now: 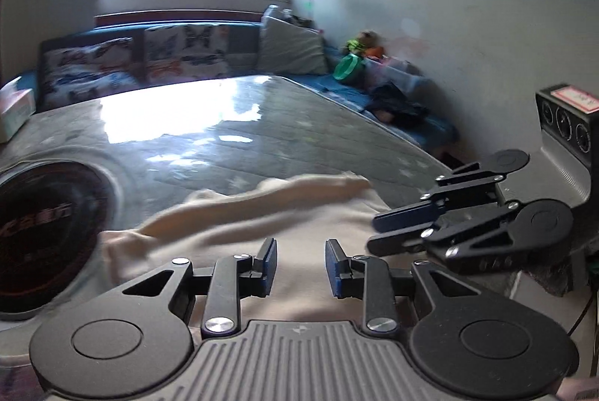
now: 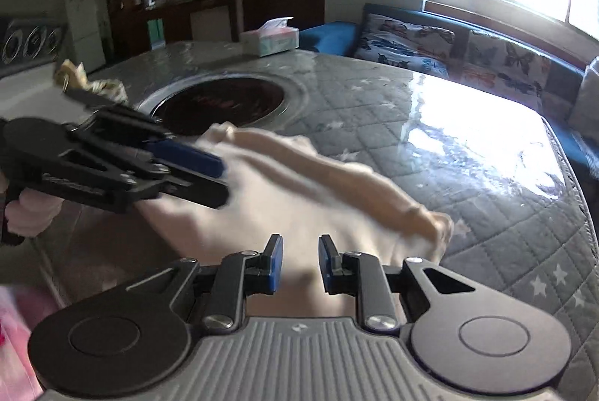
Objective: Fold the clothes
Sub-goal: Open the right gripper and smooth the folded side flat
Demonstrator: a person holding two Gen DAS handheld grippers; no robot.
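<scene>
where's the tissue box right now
The tissue box sits at the table's far edge in the right wrist view, beyond the round black hotplate; in the left wrist view it is at the far left edge.

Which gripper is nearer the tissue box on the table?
Left. The left gripper is over the garment's side toward the tissue box, near the round hotplate; the right gripper is over the opposite side.
</scene>
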